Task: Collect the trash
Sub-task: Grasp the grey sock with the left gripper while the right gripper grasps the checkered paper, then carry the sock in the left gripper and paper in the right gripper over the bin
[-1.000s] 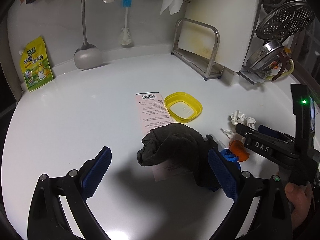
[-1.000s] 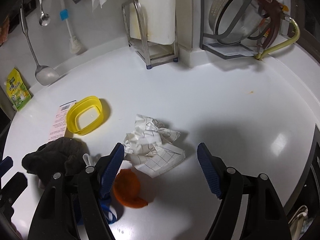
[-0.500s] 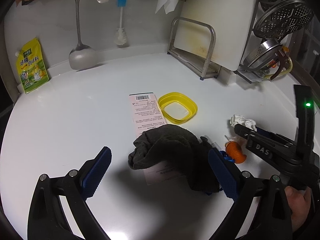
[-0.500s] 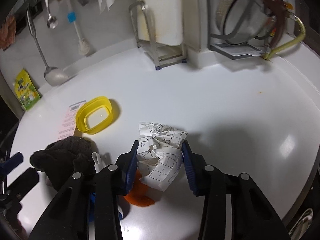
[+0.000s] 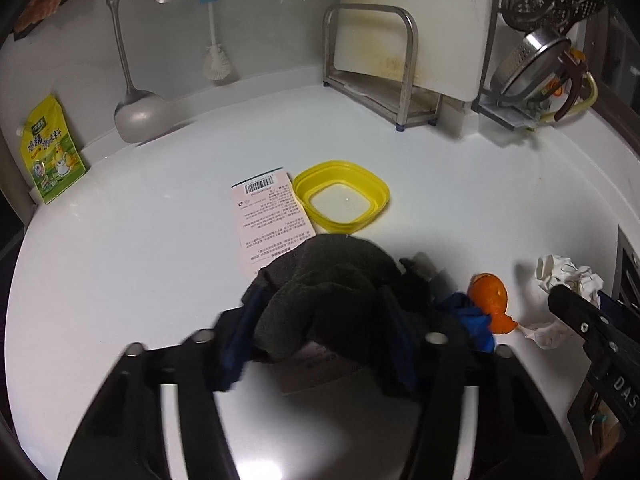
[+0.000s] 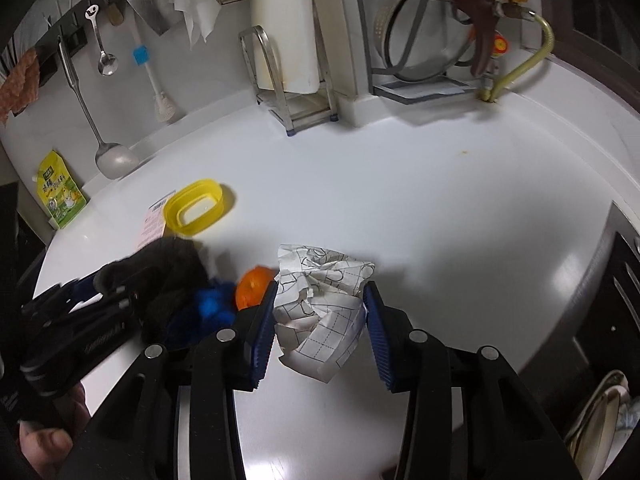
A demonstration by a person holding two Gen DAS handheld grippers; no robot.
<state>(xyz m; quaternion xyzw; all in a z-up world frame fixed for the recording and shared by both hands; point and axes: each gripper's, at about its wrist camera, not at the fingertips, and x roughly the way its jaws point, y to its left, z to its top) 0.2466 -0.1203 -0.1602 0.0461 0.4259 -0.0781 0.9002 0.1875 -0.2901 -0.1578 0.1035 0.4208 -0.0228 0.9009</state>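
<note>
- While we looked down the left wrist view, our left gripper (image 5: 320, 332) had just been closing, its jaws clamped on the dark cloth (image 5: 320, 288) at lower centre; an orange peel (image 5: 490, 300) lay right of it on the white counter (image 5: 460, 208).
- Through the right wrist view, our right gripper (image 6: 320, 320) held the crumpled paper (image 6: 320, 308) between both pads at lower centre, with a yellow lid (image 6: 196, 208) at centre left.
</note>
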